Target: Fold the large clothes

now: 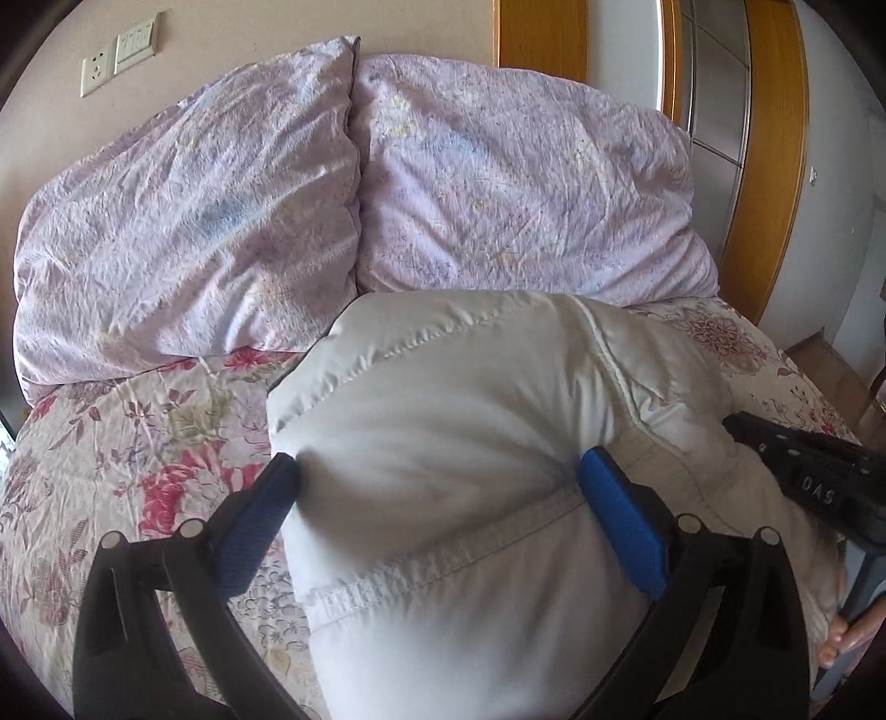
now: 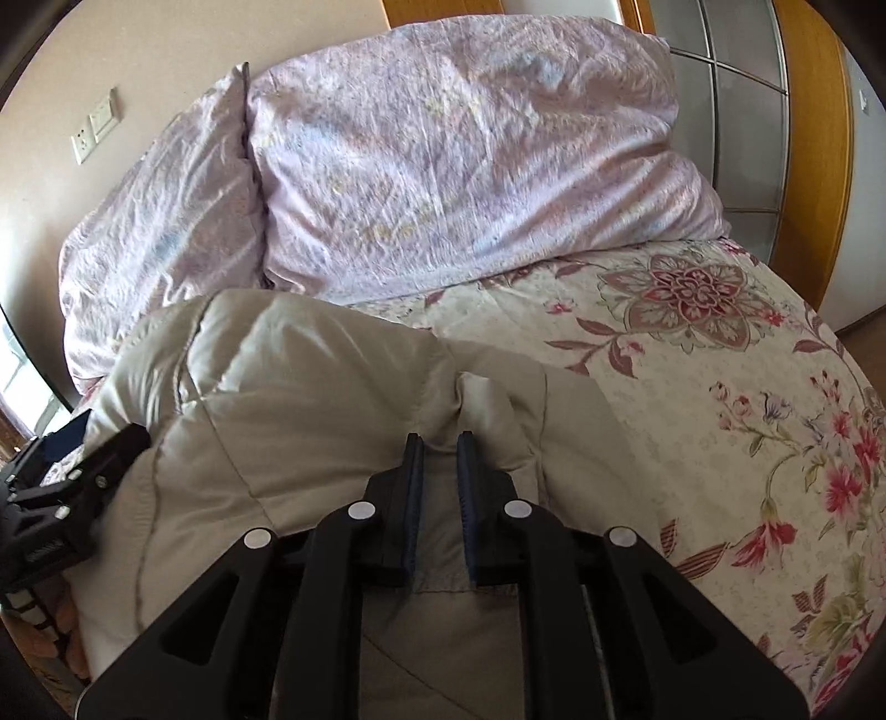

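Padded jacket [image 1: 443, 443] lies bunched on the bed [image 1: 138, 443], in front of two pillows [image 1: 194, 221] set side by side against the wall. Left tongs [image 1: 437, 476] straddle the jacket's left part; right tongs [image 2: 440, 443] sit on its right part. Wall sockets [image 1: 119, 52] behind, upper left.

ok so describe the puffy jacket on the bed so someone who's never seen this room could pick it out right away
Start at the bed with the floral quilt; two crumpled lilac pillows lean at its head. Just in front of them lies the pale cream padded jacket, bundled thick. Unlike everything around it, it is plain, smooth and stitched in puffy panels, with no print.
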